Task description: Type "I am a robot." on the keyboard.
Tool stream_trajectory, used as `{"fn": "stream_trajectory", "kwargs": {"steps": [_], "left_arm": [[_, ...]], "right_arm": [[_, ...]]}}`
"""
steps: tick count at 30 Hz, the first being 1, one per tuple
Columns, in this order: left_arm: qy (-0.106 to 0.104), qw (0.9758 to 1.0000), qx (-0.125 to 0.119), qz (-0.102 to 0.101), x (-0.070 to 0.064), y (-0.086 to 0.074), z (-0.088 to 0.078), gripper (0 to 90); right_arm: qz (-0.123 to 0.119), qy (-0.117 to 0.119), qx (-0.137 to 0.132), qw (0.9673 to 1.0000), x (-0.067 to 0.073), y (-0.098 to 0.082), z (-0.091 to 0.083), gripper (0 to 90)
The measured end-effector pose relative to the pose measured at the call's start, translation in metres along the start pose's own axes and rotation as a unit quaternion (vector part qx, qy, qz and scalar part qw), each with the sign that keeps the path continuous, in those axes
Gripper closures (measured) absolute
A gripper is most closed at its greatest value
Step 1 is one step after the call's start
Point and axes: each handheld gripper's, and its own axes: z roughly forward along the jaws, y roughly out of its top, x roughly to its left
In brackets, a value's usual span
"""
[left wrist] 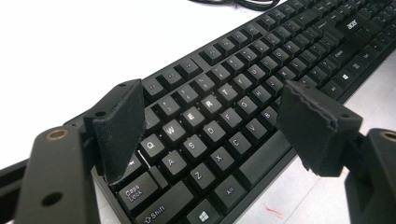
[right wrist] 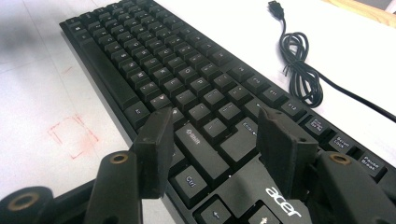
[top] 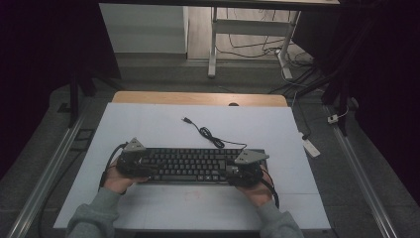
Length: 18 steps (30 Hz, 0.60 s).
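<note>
From the high view I count one black keyboard, lying flat and lengthwise across the near half of the one white table, with its one cable running off the back edge in a loose coil to a single plug. I have two grippers on it, one at each end: the left gripper sits at the keyboard's left end, the right gripper at its right end, each carried by one hand in a grey sleeve. From up here I cannot tell how wide either claw stands

In the left gripper view my two black jaws stand wide apart above the letter keys at the keyboard's left end, roughly over the Q-to-B block. The left gripper has hold of nothing; the pads hang over the keys with clear air between them

In the right gripper view the right gripper is also spread wide, two jaws over the Enter and Ctrl area of the keyboard, with nothing pinched between them. Whether the pad tips rest on the keys I cannot tell. Beyond, the cable lies coiled on the white table, its plug at the far end, and one faint red square is drawn on the surface beside the keyboard's front edge
</note>
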Motion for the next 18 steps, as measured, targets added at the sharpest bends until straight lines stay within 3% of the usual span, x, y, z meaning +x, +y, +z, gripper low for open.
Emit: {"fn": "stream_trajectory", "kwargs": {"steps": [6,11,18], "left_arm": [[-0.008,1.0,-0.001,-0.001,-0.0013,0.0005,-0.0003,25.3],[-0.021,0.9998,0.003,0.006,-0.005,0.0011,0.001,31.3],[-0.032,0.9994,-0.002,0.013,-0.0086,0.0014,0.0,45.9]], "right_arm": [[-0.001,0.0,0.002,1.0,0.0001,0.0002,0.0001,46.4],[-0.001,0.001,0.002,1.0,-0.0006,0.0001,0.0,46.2],[-0.001,0.0,0.004,1.0,-0.0006,-0.0001,0.0004,46.1]]}}
